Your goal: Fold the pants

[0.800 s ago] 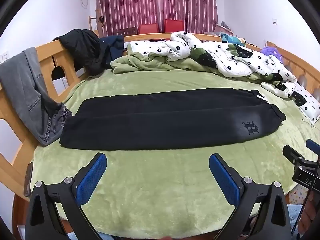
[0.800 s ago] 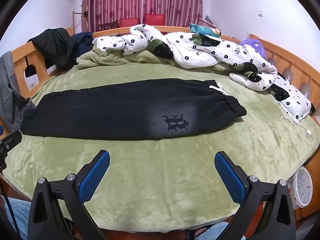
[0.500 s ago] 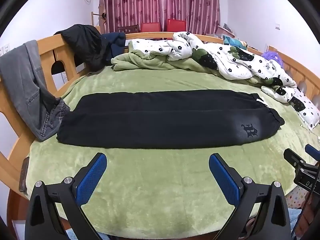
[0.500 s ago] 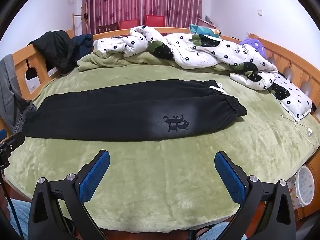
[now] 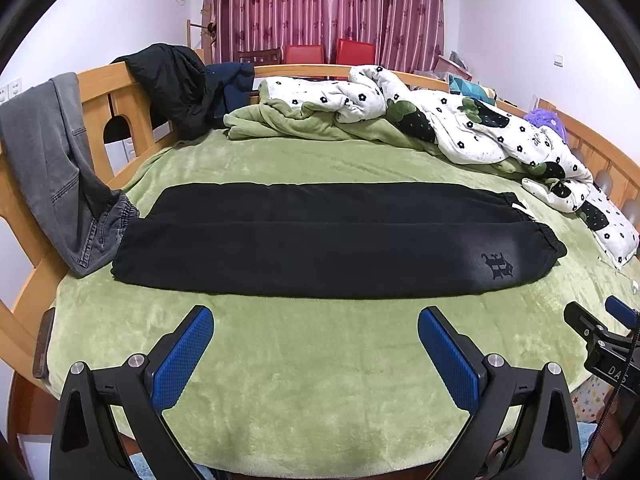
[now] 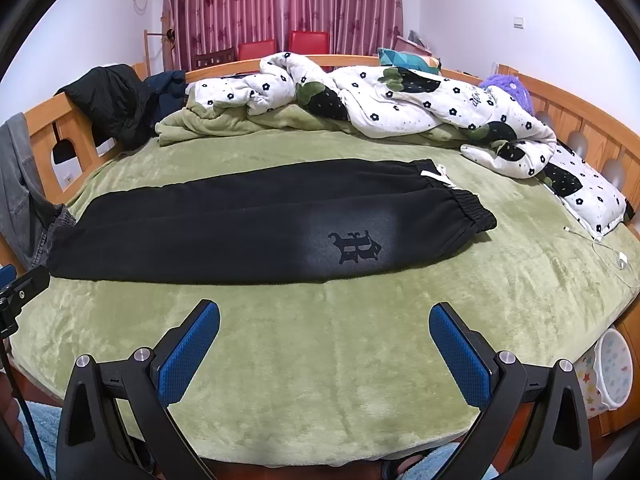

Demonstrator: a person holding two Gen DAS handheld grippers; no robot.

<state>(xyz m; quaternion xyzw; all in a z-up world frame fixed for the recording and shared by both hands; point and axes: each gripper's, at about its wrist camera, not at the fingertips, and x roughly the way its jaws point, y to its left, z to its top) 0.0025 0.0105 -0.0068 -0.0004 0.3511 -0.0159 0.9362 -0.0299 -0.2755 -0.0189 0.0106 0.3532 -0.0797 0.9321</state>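
Both grippers hang over the near edge of the bed (image 5: 320, 400), jaws spread wide and empty: the left gripper (image 5: 316, 336) and the right gripper (image 6: 324, 340). Beyond them, well apart, the black pants (image 5: 320, 248) lie flat lengthwise, waistband to the right.

Soft green plush blanket (image 5: 320, 368) spread flat across the bed. Rumpled white quilt with black flowers (image 6: 400, 96) heaped along the far side, over a bunched green fleece (image 5: 288, 124). Grey denim jeans (image 5: 52, 168) draped over the orange wooden bed rail (image 5: 100, 76) at left, black jacket (image 5: 172, 80) slung further along. White charging cable (image 6: 608, 248) lying near the right edge. Purple fuzzy cushion (image 6: 508, 88) at right. Striped maroon curtains (image 5: 320, 4) behind, red chairs (image 6: 280, 46) below them.
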